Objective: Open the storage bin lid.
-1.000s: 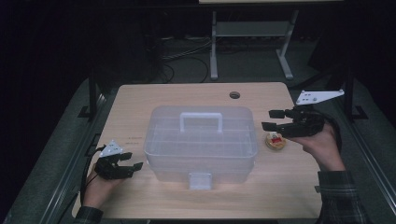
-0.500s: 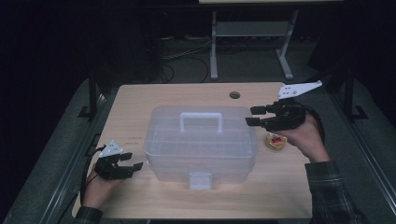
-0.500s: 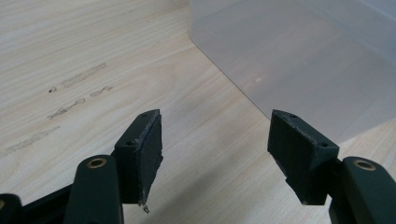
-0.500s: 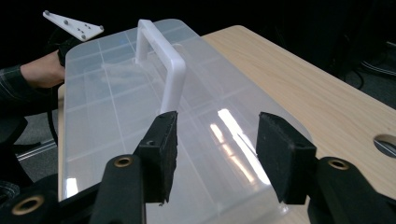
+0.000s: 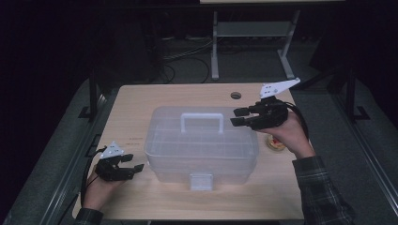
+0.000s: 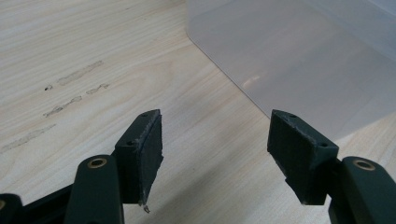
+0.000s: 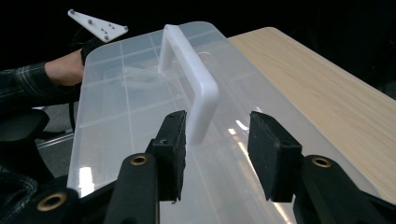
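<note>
A clear plastic storage box (image 5: 202, 150) with a white handle (image 5: 202, 116) on its lid stands in the middle of the wooden table (image 5: 155, 96). My right gripper (image 5: 235, 117) hovers over the lid's right end and points left at the handle. In the right gripper view the handle (image 7: 187, 56) lines up with the gap of that gripper (image 7: 217, 121). Its jaws have just been closing, but the pads touch nothing. My left gripper (image 5: 135, 162) rests open on the table at the front left, beside the box wall (image 6: 303, 60), with nothing between its jaws (image 6: 215, 121).
A small round orange thing (image 5: 275, 143) lies on the table right of the box, under my right hand. A cable hole (image 5: 235, 95) sits near the table's far edge. Beyond the table are a dark floor, cables and a metal stand (image 5: 215, 42).
My right gripper has moved left, from above the small round thing to over the lid's right end, and its jaws stand narrower. The left gripper has kept still.
</note>
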`<action>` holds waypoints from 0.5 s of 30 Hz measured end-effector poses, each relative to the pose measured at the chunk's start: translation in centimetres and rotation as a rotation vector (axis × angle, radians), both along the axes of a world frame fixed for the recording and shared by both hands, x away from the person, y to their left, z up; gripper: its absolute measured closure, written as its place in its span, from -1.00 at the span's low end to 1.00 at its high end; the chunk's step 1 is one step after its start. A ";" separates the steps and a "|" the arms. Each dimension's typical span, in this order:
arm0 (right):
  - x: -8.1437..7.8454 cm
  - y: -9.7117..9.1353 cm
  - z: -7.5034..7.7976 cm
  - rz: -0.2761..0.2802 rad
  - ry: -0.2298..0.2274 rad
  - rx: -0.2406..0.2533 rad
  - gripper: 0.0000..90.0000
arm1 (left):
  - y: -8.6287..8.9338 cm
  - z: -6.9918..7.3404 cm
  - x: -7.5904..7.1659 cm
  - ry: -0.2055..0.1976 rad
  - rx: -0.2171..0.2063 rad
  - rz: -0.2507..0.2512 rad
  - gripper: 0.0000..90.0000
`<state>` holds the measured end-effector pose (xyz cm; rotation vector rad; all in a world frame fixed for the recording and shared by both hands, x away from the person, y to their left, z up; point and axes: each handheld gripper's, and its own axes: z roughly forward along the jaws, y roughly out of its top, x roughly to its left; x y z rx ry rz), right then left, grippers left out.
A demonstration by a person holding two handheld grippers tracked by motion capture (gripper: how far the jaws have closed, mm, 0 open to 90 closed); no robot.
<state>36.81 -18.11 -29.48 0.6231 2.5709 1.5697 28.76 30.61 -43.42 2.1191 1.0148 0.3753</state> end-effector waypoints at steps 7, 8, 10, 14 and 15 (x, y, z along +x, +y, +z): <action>0.6 1.6 0.1 0.038 0.009 0.009 0.28 | 0.0 0.0 0.0 0.001 -0.003 0.000 -0.22; 0.7 1.8 0.1 0.041 0.011 0.009 0.28 | 0.0 0.0 0.0 0.001 0.000 -0.001 -0.22; 0.9 2.1 0.1 0.048 0.013 0.009 0.28 | 0.0 0.0 0.0 0.003 0.001 -0.002 -0.22; 1.2 2.6 -0.2 0.051 0.024 0.003 0.27 | 0.0 0.0 0.0 0.003 -0.001 -0.002 -0.22; 1.3 2.7 -0.2 0.053 0.025 0.001 0.27 | 0.0 -0.1 0.0 0.004 0.000 -0.002 -0.22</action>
